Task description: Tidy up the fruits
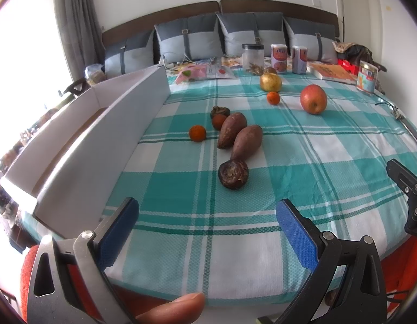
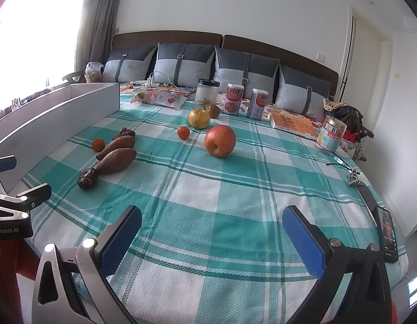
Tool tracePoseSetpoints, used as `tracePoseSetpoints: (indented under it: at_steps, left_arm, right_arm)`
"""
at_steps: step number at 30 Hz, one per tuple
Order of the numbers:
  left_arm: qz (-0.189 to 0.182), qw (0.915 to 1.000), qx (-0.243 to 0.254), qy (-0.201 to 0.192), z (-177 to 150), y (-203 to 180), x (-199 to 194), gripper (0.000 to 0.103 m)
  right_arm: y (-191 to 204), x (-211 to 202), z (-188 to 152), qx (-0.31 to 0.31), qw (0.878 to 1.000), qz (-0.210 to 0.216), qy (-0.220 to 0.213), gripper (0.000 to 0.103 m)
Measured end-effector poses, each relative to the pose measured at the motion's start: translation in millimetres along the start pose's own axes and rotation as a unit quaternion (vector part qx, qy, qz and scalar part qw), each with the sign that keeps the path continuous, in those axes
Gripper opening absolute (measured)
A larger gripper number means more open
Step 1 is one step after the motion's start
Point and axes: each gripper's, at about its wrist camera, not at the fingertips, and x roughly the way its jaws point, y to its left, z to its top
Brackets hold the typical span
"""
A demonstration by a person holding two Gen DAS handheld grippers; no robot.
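Note:
Fruits lie on the green checked cloth (image 1: 303,162). A red apple (image 1: 313,99) (image 2: 220,140), a yellow pear (image 1: 270,82) (image 2: 199,118) and a small orange (image 1: 273,98) (image 2: 183,132) lie far back. Two brown sweet potatoes (image 1: 239,136) (image 2: 116,152), another small orange (image 1: 197,133) (image 2: 98,144), two dark persimmons (image 1: 218,116) and a dark round fruit (image 1: 233,174) (image 2: 87,178) lie nearer. My left gripper (image 1: 205,232) is open and empty, short of the dark fruit. My right gripper (image 2: 212,239) is open and empty, near the front edge.
A long white box (image 1: 81,145) (image 2: 54,118) stands along the left. Jars and cans (image 1: 280,58) (image 2: 234,102), a book (image 2: 292,122) and snack packets line the back before the pillows. A phone (image 2: 388,233) and keys (image 2: 354,179) lie at the right edge.

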Motion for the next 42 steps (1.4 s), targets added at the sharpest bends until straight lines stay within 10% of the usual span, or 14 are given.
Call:
tracePoseSetpoints:
  at_steps: [42]
  left_arm:
    - [-0.001, 1.0000, 0.000, 0.002, -1.1, 2.7, 1.7, 0.102]
  right_arm:
    - [1.6, 1.7, -1.7, -0.001, 1.000, 0.000, 0.003, 0.103]
